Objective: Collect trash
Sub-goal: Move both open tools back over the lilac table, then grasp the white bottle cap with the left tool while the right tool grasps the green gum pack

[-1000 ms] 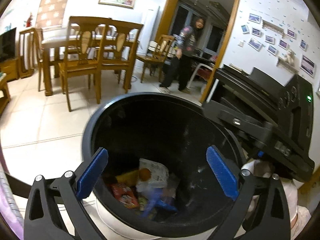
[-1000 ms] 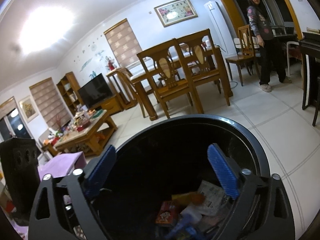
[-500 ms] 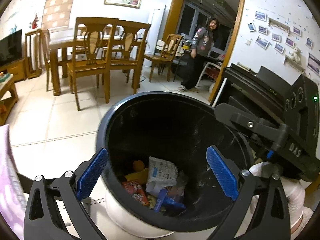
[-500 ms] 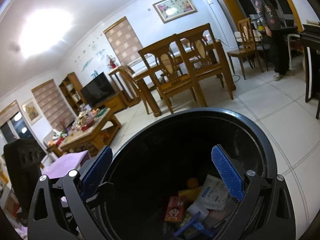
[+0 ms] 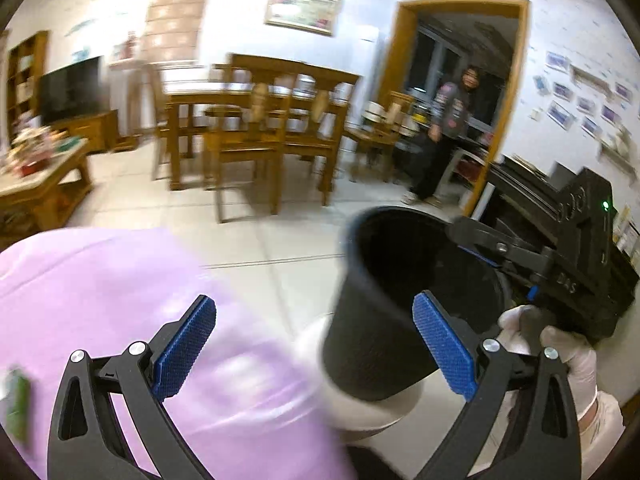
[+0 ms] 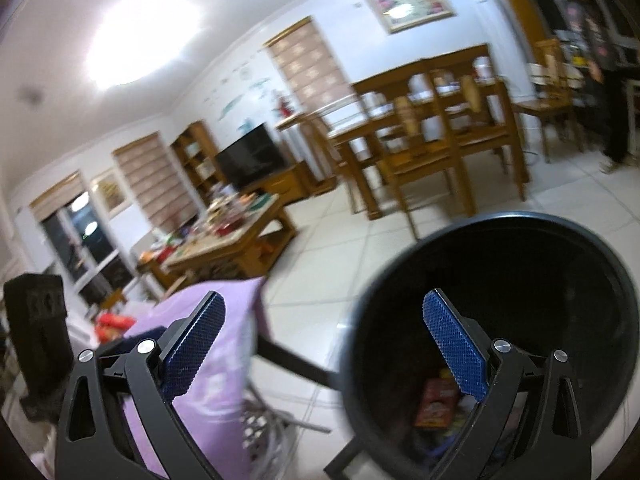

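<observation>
Trash bin (image 5: pixel 384 300) now right of both empty grippers, wrappers (image 6: pixel 436 402) seemingly inside

A family home, living and dining room in one: wooden dining table (image 5: pixel 224 96) ringed by matching chairs (image 5: pixel 246 148), a television (image 6: pixel 251 160) on a low cabinet left of it, a cluttered coffee table (image 6: pixel 236 236) nearer, a framed picture (image 5: pixel 303 9) above, pale floor tiles (image 5: pixel 288 236) underfoot.
</observation>
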Demonstrator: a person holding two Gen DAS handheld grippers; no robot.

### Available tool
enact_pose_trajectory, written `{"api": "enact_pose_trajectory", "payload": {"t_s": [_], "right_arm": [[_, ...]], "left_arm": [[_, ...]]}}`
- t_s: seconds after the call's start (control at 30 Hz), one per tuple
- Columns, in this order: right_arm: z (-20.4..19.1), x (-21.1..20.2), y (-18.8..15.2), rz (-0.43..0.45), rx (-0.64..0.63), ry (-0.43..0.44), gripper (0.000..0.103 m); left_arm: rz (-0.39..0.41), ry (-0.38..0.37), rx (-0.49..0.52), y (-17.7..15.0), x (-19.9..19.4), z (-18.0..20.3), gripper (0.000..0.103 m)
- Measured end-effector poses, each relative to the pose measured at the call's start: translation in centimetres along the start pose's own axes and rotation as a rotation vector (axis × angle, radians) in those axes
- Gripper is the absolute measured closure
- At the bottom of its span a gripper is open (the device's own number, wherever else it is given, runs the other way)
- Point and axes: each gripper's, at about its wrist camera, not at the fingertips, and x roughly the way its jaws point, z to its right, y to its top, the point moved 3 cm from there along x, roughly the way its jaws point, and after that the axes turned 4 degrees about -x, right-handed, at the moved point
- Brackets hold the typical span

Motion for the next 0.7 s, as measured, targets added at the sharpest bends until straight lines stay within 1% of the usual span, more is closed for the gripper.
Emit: {"api": "enact_pose_trajectory", "payload": {"t_s": [0.1, 0.13, 0.17, 0.2, 0.27, 0.33, 0.4, 0.43, 0.5, 0.57, 0.7], "right_arm": [[-4.6, 1.6, -0.4, -0.048, -0.074, 0.080, 0.005], [-6.1, 2.2, -0.6, -0.068, -0.101, 0.107, 0.005], [-8.0, 2.9, -1.0, -0.096, -0.139, 0.147, 0.005], [-10.0, 3.6, -1.3, -0.122, -0.178, 0.184, 0.005], [-14.0, 5.1, -2.3, -0.176, -0.271, 0.242, 0.005], [-18.3, 6.5, -3.4, -0.231, -0.364, 0.298, 0.005], [-21.7, 7.5, -4.6, -0.278, -0.440, 0.338, 0.005], [-24.0, 8.3, -5.5, -0.312, -0.494, 0.364, 0.005], [-26.7, 9.3, -6.6, -0.349, -0.560, 0.386, 0.005], [-29.8, 10.7, -8.0, -0.398, -0.645, 0.410, 0.005], [-34.1, 12.7, -10.4, -0.463, -0.769, 0.435, 0.005]], "left_arm": [[0.032, 0.120, -0.090, -0.5, -4.4, -6.8, 0.005], [0.035, 0.153, -0.116, -0.6, -5.3, -8.5, 0.005], [0.033, 0.200, -0.154, -0.9, -6.4, -11.0, 0.005], [0.028, 0.230, -0.179, -1.1, -7.1, -12.8, 0.005], [0.002, 0.298, -0.257, -2.1, -8.3, -17.4, 0.005], [-0.022, 0.325, -0.305, -3.1, -9.0, -20.4, 0.005], [-0.038, 0.356, -0.322, -3.7, -9.2, -22.1, 0.005], [-0.049, 0.370, -0.324, -4.1, -9.2, -22.9, 0.005], [-0.087, 0.386, -0.321, -4.6, -8.4, -23.9, 0.005], [-0.116, 0.393, -0.325, -4.9, -7.7, -24.6, 0.006], [-0.152, 0.396, -0.320, -5.4, -6.6, -25.4, 0.006]]}}
